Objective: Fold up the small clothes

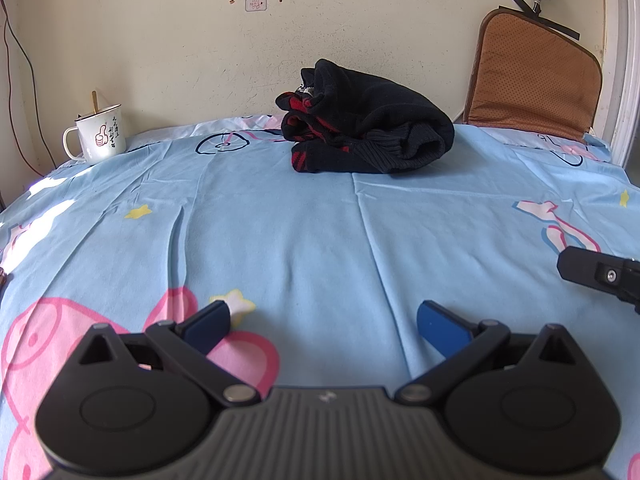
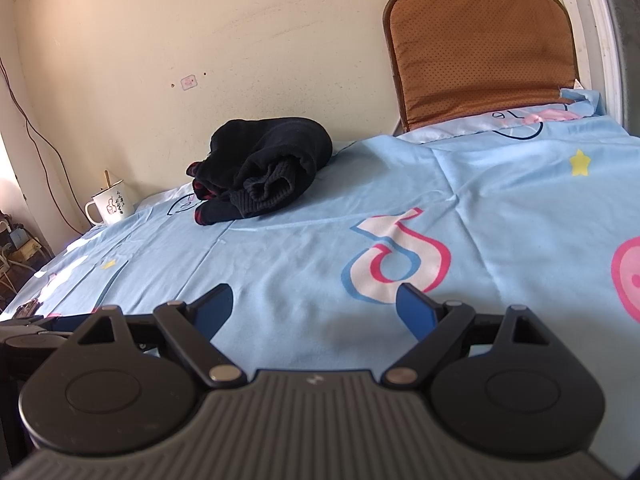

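A black knit garment with red stripes [image 1: 366, 128] lies crumpled in a heap at the far side of the blue cartoon-print sheet [image 1: 300, 232], near the wall. It also shows in the right wrist view [image 2: 260, 168], far ahead and to the left. My left gripper [image 1: 322, 320] is open and empty, low over the sheet, well short of the garment. My right gripper [image 2: 316, 304] is open and empty, also low over the sheet. Part of the right gripper [image 1: 600, 274] shows at the right edge of the left wrist view.
A white enamel mug [image 1: 98, 134] with a stick in it stands at the sheet's far left corner; it also shows in the right wrist view [image 2: 110, 206]. A brown cushion [image 1: 534, 80] leans on the wall at the far right. Cables hang down the left wall.
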Demonstrator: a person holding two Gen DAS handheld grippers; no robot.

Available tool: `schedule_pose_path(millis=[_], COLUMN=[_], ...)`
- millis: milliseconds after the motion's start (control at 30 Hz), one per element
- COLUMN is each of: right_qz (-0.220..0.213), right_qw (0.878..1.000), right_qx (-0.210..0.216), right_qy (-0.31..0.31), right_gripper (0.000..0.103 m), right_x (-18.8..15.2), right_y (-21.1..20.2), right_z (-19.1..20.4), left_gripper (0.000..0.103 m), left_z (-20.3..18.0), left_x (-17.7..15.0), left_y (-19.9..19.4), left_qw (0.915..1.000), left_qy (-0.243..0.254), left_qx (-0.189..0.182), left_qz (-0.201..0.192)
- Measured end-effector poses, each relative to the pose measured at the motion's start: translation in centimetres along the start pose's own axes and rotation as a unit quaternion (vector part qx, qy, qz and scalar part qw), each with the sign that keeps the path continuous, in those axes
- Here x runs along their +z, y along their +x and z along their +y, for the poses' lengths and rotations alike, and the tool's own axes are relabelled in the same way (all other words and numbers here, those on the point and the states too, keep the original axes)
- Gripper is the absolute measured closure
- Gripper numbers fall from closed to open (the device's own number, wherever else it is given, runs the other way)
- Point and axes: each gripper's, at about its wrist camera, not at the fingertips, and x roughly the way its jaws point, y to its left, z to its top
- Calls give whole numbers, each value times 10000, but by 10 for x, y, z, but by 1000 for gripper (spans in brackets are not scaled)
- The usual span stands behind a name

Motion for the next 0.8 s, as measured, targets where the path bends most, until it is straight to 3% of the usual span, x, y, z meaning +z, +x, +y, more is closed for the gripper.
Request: schedule_pose_path(millis=[800], right_qz=[11], right_qw=[10000], right_qx=[70], right_qy=[-6], right_gripper=[12], right_x=[0], right_y=[0], right_z=[1], left_gripper=[0], left_z=[6], left_x=[1], left_y=[1], left_qw=[9998], left_qy=[-143], left_qx=[128], left_qz=[-2])
